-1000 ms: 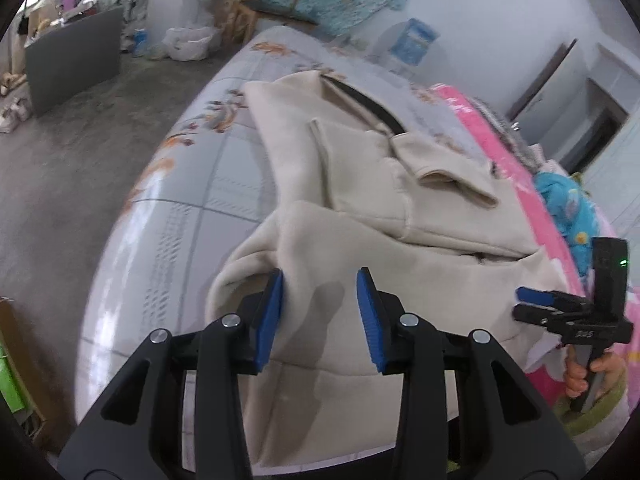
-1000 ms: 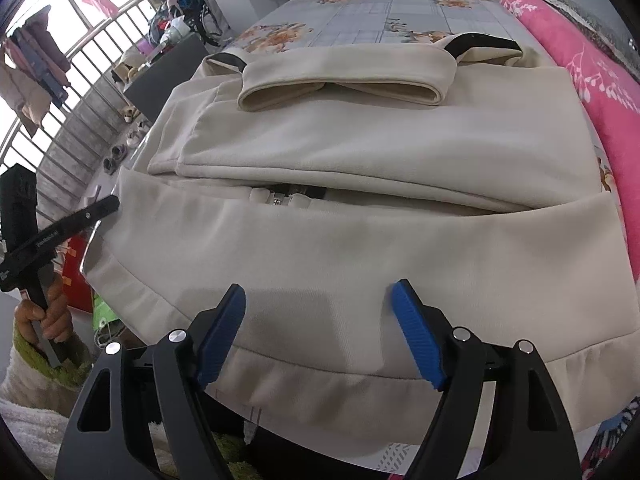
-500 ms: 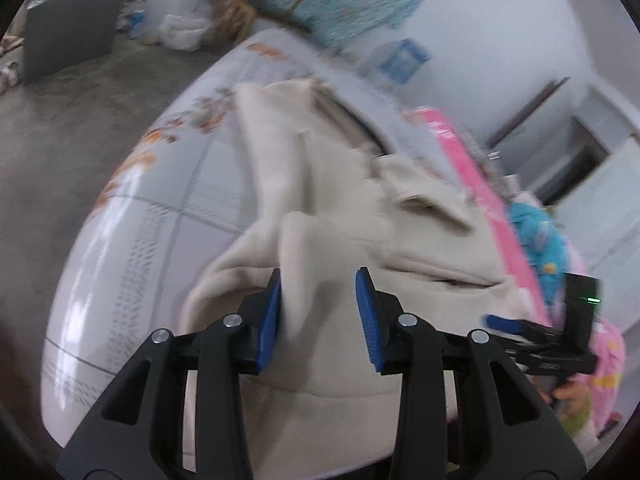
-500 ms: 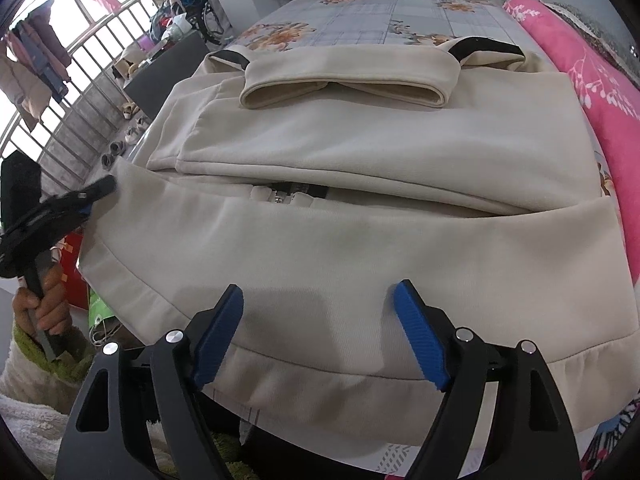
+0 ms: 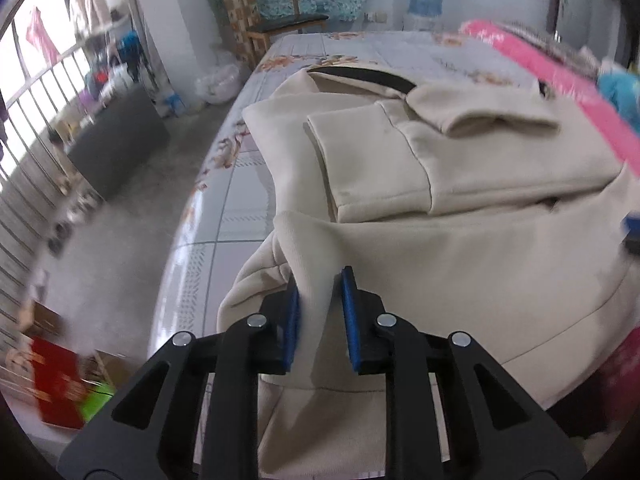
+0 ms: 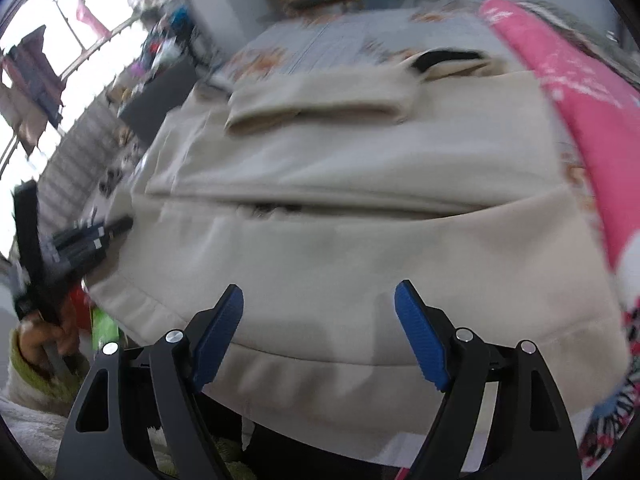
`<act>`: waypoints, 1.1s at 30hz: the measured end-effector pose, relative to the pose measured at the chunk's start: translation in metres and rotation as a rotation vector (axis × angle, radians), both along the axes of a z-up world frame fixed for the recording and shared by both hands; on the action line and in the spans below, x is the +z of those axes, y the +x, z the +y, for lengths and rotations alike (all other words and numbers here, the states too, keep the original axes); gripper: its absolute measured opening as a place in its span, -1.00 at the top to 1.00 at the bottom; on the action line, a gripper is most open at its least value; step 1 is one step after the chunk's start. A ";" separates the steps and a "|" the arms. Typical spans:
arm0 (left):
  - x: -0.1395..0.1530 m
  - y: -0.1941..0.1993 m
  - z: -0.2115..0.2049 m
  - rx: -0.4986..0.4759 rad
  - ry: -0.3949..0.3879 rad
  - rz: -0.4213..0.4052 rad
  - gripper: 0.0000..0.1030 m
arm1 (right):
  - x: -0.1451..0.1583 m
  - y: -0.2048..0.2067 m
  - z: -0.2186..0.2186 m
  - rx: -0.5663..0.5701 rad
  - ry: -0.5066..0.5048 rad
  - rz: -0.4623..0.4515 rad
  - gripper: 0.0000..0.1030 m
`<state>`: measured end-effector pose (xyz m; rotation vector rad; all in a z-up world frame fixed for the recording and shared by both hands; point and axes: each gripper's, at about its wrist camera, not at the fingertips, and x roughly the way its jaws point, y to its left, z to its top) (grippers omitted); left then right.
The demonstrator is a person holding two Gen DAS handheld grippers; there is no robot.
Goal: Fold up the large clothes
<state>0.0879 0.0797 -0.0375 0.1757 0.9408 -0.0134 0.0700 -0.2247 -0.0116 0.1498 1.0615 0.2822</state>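
Note:
A large cream jacket (image 5: 460, 208) lies on the bed, sleeves folded across its front, black-lined collar at the far end. My left gripper (image 5: 319, 300) has its blue pads closed around a raised fold at the jacket's near left hem corner. My right gripper (image 6: 319, 320) is open wide just above the near hem of the same jacket (image 6: 352, 208), with nothing between its pads. The left gripper also shows at the left edge of the right wrist view (image 6: 92, 232), at the jacket's corner.
The bed (image 5: 240, 184) has a grey floral sheet. A pink blanket (image 5: 560, 68) runs along its right side. A wooden chair (image 5: 276, 20) stands beyond the bed, a dark board (image 5: 116, 144) and a red box (image 5: 56, 384) on the floor at left.
My left gripper swung round to face along the bed and narrowed onto the hem fold, which now stands up between its pads. My right gripper moved slightly; it stays open.

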 end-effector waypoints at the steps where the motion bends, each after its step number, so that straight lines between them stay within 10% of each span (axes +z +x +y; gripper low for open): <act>1: 0.000 -0.001 -0.001 -0.002 0.018 -0.002 0.63 | 0.005 -0.002 -0.010 -0.027 0.002 -0.017 -0.40; 13: -0.004 0.003 -0.004 0.026 0.039 0.011 0.63 | 0.022 0.029 -0.116 -0.293 -0.016 -0.104 0.03; 33: -0.004 0.007 -0.002 0.054 0.011 0.034 0.62 | -0.008 0.037 -0.111 -0.292 -0.091 0.032 0.46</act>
